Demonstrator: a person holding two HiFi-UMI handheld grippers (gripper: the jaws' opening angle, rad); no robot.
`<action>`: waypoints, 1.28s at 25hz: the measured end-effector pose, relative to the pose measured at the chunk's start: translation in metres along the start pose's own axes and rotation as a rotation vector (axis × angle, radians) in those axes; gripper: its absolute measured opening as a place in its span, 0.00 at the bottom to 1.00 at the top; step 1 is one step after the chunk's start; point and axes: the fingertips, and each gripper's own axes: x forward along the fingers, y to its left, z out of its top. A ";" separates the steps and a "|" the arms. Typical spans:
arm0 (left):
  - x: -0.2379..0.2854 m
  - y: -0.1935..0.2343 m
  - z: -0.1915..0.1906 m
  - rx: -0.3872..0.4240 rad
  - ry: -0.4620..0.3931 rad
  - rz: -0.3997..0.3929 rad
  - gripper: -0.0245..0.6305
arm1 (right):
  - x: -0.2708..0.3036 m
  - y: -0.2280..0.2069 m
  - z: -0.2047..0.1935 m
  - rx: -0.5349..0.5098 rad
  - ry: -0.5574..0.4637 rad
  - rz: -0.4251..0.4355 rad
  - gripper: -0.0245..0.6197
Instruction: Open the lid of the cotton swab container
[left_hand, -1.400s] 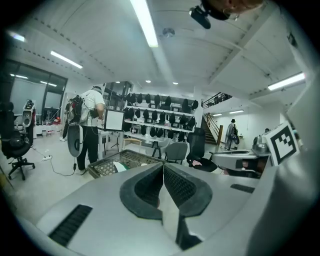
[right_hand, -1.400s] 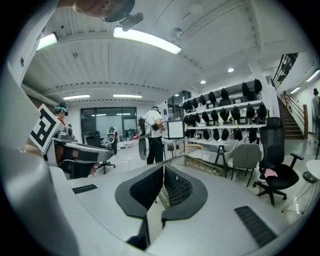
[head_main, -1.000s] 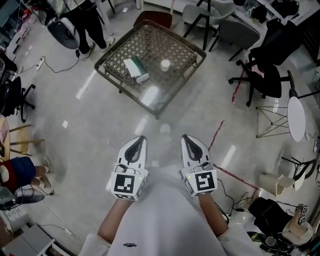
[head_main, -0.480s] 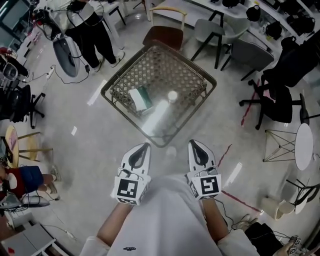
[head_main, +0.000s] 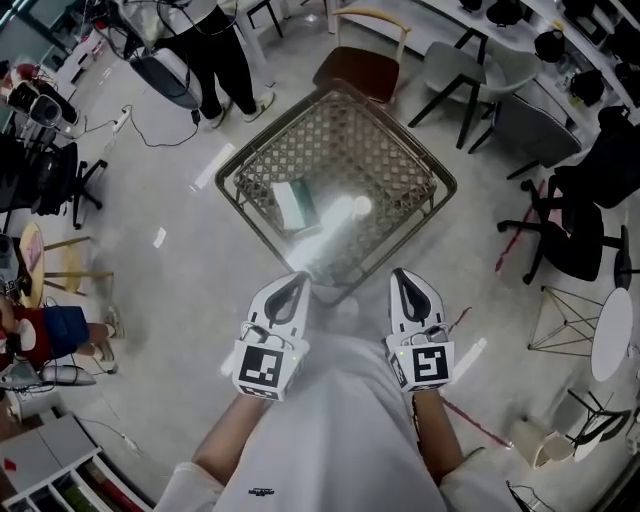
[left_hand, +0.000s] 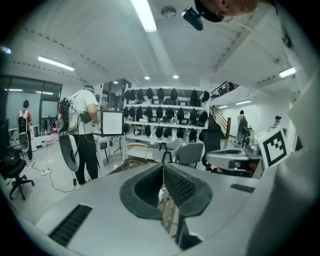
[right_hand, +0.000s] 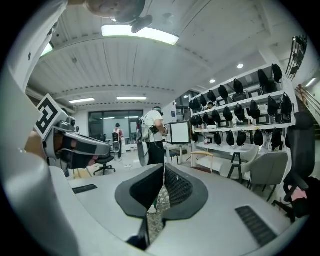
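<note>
Box (head_main: 295, 203) and white container (head_main: 361, 207) share the glass table (head_main: 275, 136), a wooden chair (head_main: 366, 62) behind.

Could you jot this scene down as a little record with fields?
Table: glass top, woven pattern beneath, standing ahead of the person
On it: green-and-white box; small white round container, apart from the box, too small to tell its lid's state
Left gripper: shut, empty, held near the body
Right gripper: shut, empty, held near the body
</note>
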 end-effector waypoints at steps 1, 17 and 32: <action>0.003 0.000 0.000 0.001 -0.001 -0.003 0.05 | 0.002 -0.002 -0.002 0.006 0.004 -0.001 0.04; 0.074 0.016 -0.013 -0.010 0.046 -0.051 0.05 | 0.073 -0.040 -0.071 0.080 0.107 -0.026 0.07; 0.199 0.025 -0.150 0.004 0.184 -0.161 0.05 | 0.119 -0.069 -0.128 0.078 0.164 -0.072 0.09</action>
